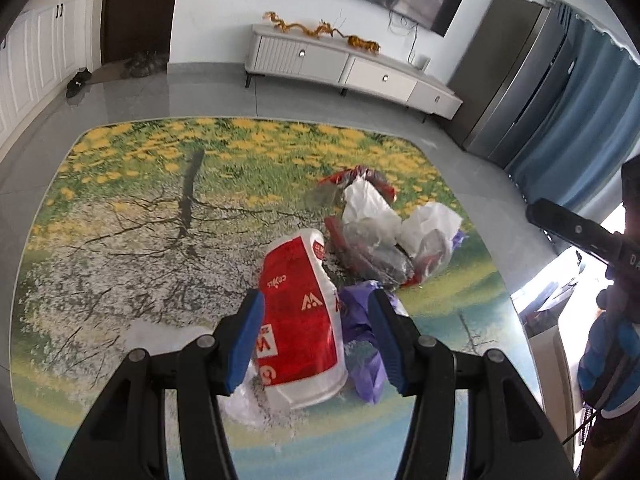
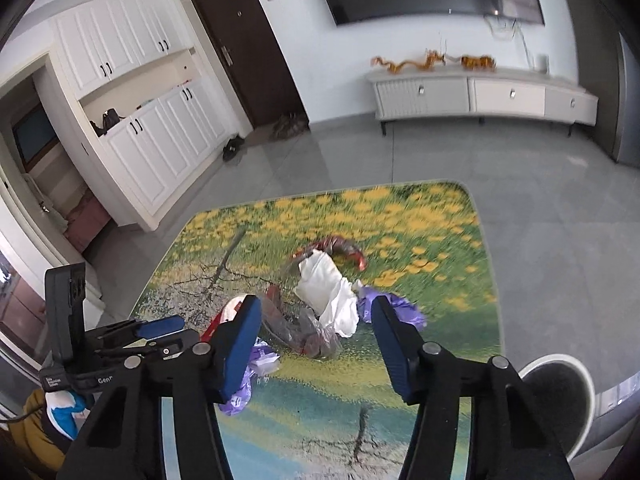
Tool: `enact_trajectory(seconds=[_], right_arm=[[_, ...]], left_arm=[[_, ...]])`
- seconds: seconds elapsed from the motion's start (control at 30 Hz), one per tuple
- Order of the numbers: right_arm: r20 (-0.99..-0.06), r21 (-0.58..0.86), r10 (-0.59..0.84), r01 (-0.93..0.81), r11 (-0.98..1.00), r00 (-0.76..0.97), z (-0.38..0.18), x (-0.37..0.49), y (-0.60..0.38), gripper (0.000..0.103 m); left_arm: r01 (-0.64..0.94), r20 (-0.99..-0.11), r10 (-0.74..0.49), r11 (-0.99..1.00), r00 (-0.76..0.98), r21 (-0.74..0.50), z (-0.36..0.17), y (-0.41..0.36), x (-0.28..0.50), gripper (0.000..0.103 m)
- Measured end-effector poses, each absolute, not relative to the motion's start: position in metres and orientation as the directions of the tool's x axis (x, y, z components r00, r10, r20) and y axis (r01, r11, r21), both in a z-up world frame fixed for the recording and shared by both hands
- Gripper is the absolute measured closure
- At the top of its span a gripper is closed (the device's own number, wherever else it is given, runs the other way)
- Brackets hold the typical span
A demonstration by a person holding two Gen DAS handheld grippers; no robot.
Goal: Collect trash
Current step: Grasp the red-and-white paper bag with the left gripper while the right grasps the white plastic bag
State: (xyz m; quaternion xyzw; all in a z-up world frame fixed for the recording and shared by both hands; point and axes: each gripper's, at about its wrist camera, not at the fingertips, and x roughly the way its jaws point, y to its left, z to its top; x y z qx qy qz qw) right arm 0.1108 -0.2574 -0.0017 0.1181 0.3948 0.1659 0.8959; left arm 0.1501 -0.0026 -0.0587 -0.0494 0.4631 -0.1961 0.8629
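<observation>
The left gripper is spread wide above a red-and-white plastic bag, which lies on the rug in line with the gap between its blue-padded fingers; a crumpled purple bag sits just beside the right finger. Farther out lies a loose heap: a clear crinkled wrapper with red showing through, a white bag and a second white bag. The right gripper is also wide open and holds nothing, above the same heap, with another purple bag by its right finger. The rug is flat, printed with yellow flowers and a tree. A round white bin stands at the rug's edge, its inside dark.
</observation>
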Motion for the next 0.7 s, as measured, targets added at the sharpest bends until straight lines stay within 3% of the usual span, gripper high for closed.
enact_trajectory(seconds=[0.27,0.47,0.57,0.7], right_arm=[[-0.725,0.306,0.373,-0.215,0.927,0.578,-0.038,0.147,-0.24,0.061],[-0.746,0.323,0.382,-0.206,0.924,0.545,-0.061,0.161,-0.241,0.077],[-0.748,0.331,0.396,-0.218,0.918,0.533,-0.066,0.16,-0.24,0.091],[-0.742,0.325,0.404,-0.24,0.915,0.535,-0.063,0.152,-0.237,0.095]], left_arm=[[0.273,-0.824,-0.343,0.932,0.451,-0.238,-0.081,-0.015,0.178,0.051],[0.271,-0.842,-0.323,0.937,0.432,-0.22,-0.094,-0.019,0.188,0.051],[0.272,-0.837,-0.328,0.936,0.439,-0.224,-0.093,-0.019,0.187,0.052],[0.271,-0.819,-0.339,0.934,0.462,-0.234,-0.092,-0.016,0.183,0.056]])
